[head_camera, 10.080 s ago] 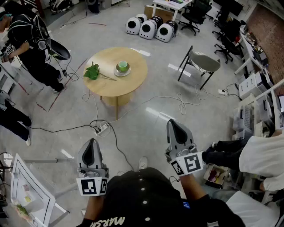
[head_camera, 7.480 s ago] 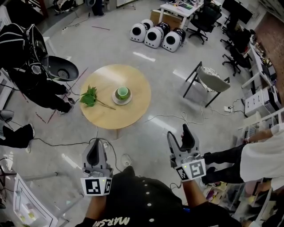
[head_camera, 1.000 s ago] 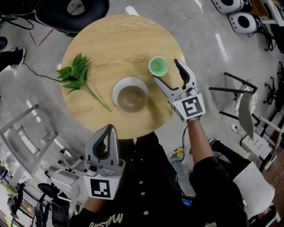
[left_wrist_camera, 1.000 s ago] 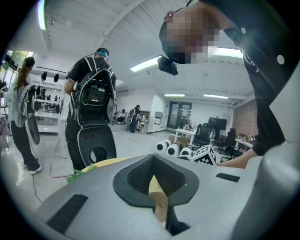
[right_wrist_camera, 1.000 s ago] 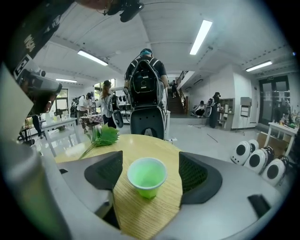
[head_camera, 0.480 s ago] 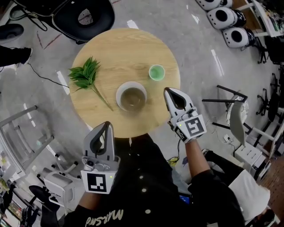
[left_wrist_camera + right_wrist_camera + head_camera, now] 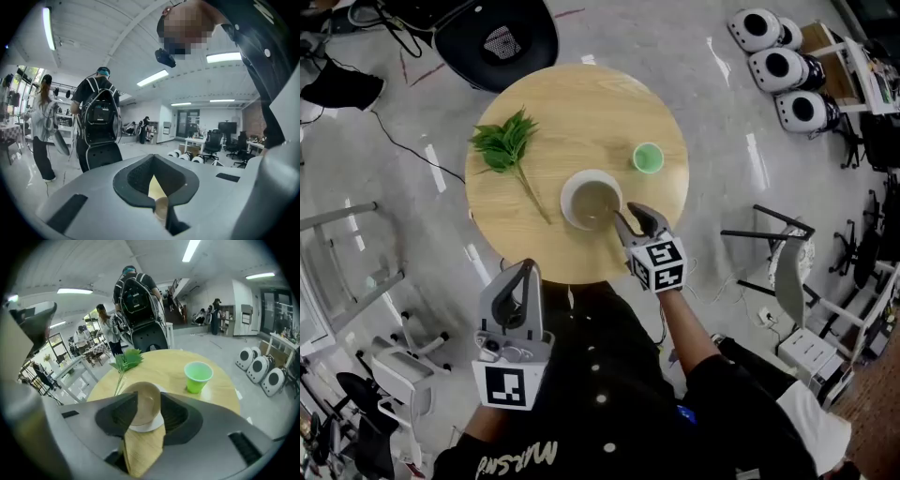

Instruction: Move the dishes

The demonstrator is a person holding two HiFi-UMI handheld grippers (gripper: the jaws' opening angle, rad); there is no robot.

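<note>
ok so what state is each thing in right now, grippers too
bowl: upright on its white saucer, empty, not gripped
green cup: upright, empty, standing apart from the bowl
leafy sprig: lying flat
left gripper: shut, holding nothing
right gripper: partly open, jaws have just been opening, bowl ahead in the gap, not pressing on it

A leafy sprig (image 7: 508, 147) lies on the round table (image 7: 572, 103).

The right gripper's (image 7: 146, 398) jaws, just opening, stand apart, and the bowl (image 7: 145, 409) shows in their gap. A green cup (image 7: 198, 376) stands right of the bowl. A leafy sprig (image 7: 125, 361) lies beyond the bowl, to its left.
</note>
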